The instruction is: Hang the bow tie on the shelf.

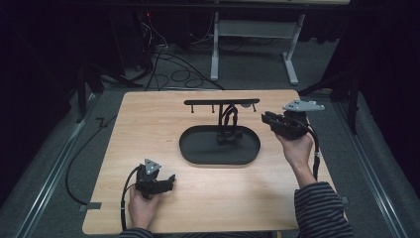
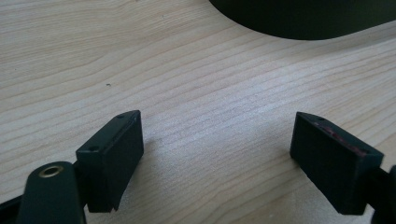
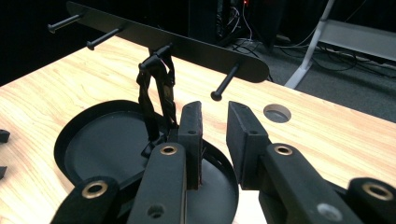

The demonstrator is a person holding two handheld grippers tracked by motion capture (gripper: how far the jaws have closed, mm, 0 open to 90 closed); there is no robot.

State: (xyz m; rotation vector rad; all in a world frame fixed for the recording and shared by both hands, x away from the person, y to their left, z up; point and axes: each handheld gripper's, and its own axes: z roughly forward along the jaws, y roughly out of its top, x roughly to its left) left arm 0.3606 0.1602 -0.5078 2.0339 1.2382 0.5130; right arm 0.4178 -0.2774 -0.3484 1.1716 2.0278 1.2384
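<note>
right gripper (image 3: pixel 212 140): mine, held up off the table; the jaws stand a narrow gap apart with nothing between them.
left gripper (image 1: pixel 157 181): mine, low over the bare wood, jaws spread wide and empty, pointing toward the tray.
strap (image 3: pixel 156 93): the black strap hangs from a peg on the stand, just ahead of my right jaws and a little left of them, its lower end down on the tray.
stand (image 1: pixel 221 102): a black bar with pegs on a post, rising from the oval tray (image 1: pixel 198 148).
risk, snag: my guess is that a pull sideways rather than along the peg could catch the strap's loop and tip the stand.
risk, miss: the gap looks tight; a jaw tip might push the strap away instead of taking it in.
risk, knock: the near peg (image 3: pixel 223 84) sits above my right jaws and could be bumped on the way in.
surface: pale wooden table (image 1: pixel 148 119), with a round hole (image 3: pixel 277 113) beyond my right jaws.
room: dark, grey carpet, cables (image 1: pixel 168 69) and a white desk frame (image 1: pixel 292 54) beyond the far edge.
</note>
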